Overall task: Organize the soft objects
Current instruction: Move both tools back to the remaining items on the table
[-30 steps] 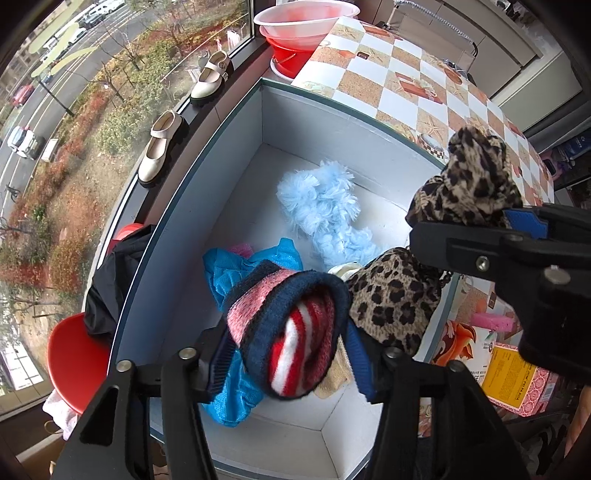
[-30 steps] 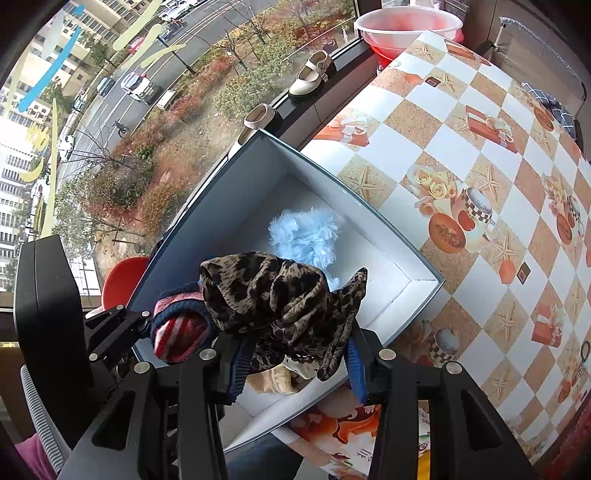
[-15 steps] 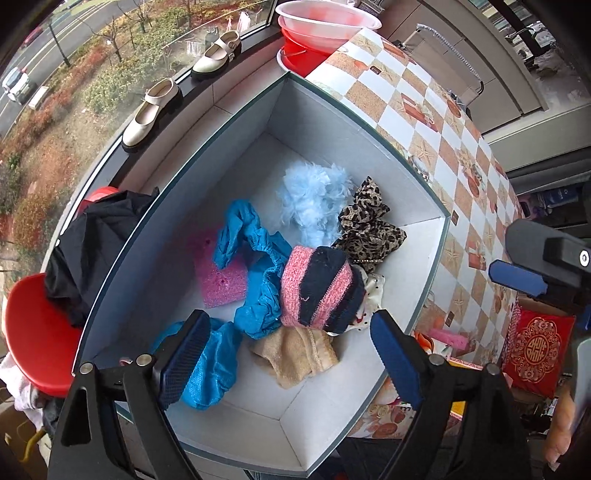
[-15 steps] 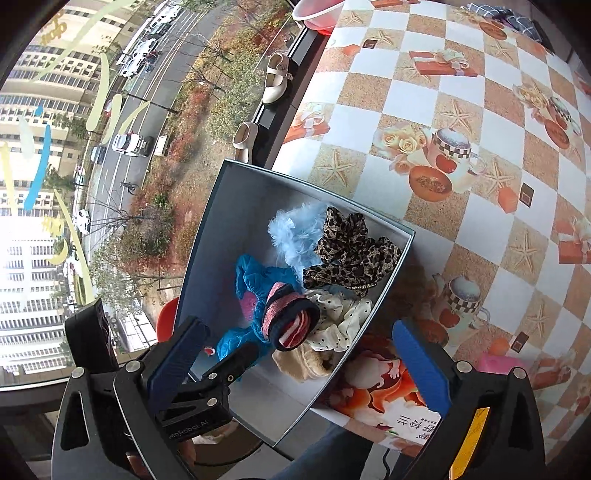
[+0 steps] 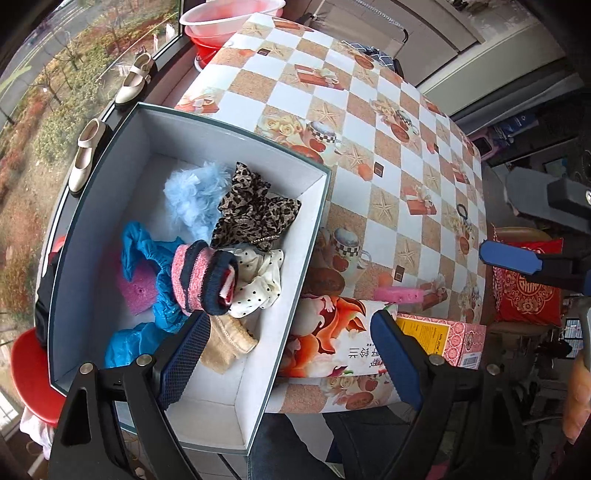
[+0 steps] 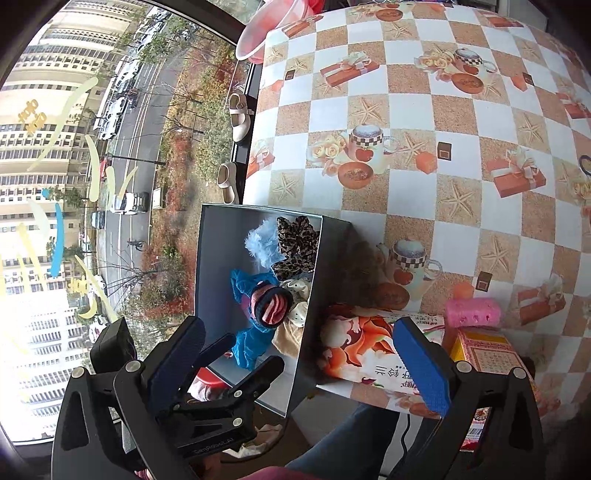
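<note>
A grey open box (image 5: 110, 155) (image 6: 207, 258) stands at the table's left edge. In it lie a pink-and-navy striped knit roll (image 5: 203, 277) (image 6: 271, 304), a leopard-print cloth (image 5: 251, 210) (image 6: 295, 240), a fluffy light-blue piece (image 5: 192, 195) (image 6: 260, 242), bright blue fabric (image 5: 147, 251), a white polka-dot cloth (image 5: 258, 284), a beige knit (image 5: 225, 343) and a pink sponge (image 5: 136, 291). My left gripper (image 5: 291, 358) is open and empty above the box's near right corner. My right gripper (image 6: 299, 369) is open and empty, farther back and above.
The checkered tablecloth (image 5: 369, 122) covers the table. A printed orange-flower pack (image 5: 332, 343) (image 6: 369, 332), a yellow-pink carton (image 5: 439, 339) and a pink foam roller (image 5: 399, 294) (image 6: 472, 312) lie at the near edge. Basins (image 5: 229, 18) stand far left. Shoes (image 5: 133, 79) sit on the sill.
Both grippers let go of their pieces: the striped roll and the leopard cloth now lie in the box. Both grippers opened wide and pulled back and up, swinging toward the table.
</note>
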